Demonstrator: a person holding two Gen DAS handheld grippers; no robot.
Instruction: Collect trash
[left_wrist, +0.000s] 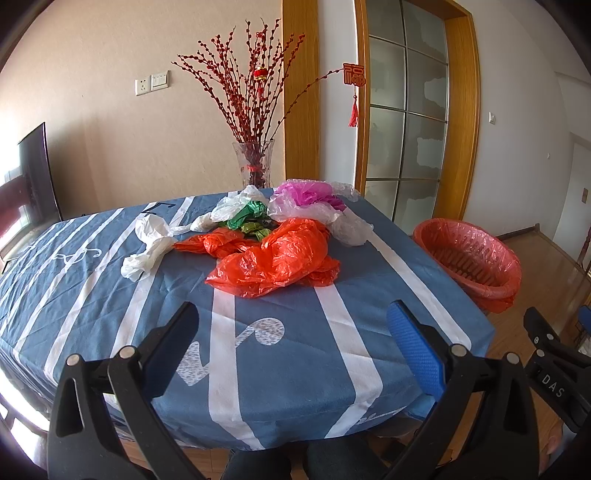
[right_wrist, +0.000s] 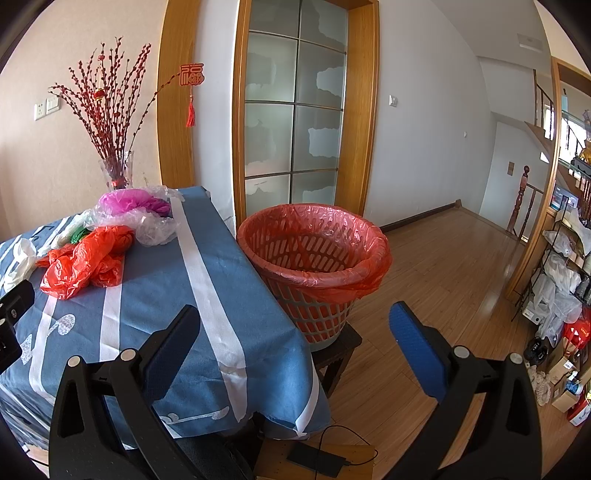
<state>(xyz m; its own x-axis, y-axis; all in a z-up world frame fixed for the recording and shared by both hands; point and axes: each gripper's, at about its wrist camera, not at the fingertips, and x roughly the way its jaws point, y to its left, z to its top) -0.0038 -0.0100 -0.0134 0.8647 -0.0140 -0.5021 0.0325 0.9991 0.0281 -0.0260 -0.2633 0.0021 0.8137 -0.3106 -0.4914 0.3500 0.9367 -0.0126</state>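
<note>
A heap of crumpled plastic bags lies on the blue striped tablecloth (left_wrist: 303, 325): an orange bag (left_wrist: 280, 258) in front, a white bag (left_wrist: 151, 240) to the left, a green bag (left_wrist: 247, 218) behind, and a pink and clear bag (left_wrist: 314, 203) at the back. My left gripper (left_wrist: 295, 332) hovers open over the table's near part, short of the heap, holding nothing. A red-lined basket (right_wrist: 314, 251) stands on a dark stool (right_wrist: 343, 347) beside the table's right edge. My right gripper (right_wrist: 295, 332) is open and empty, hanging near the table's corner in front of the basket.
A glass vase (left_wrist: 255, 166) of red branches stands at the table's far edge. A wooden-framed glass door (right_wrist: 295, 110) is behind the basket. Wood floor (right_wrist: 443, 266) stretches to the right, with cluttered shelves (right_wrist: 565, 280) at the far right. A dark device with a cable (right_wrist: 317, 458) lies below.
</note>
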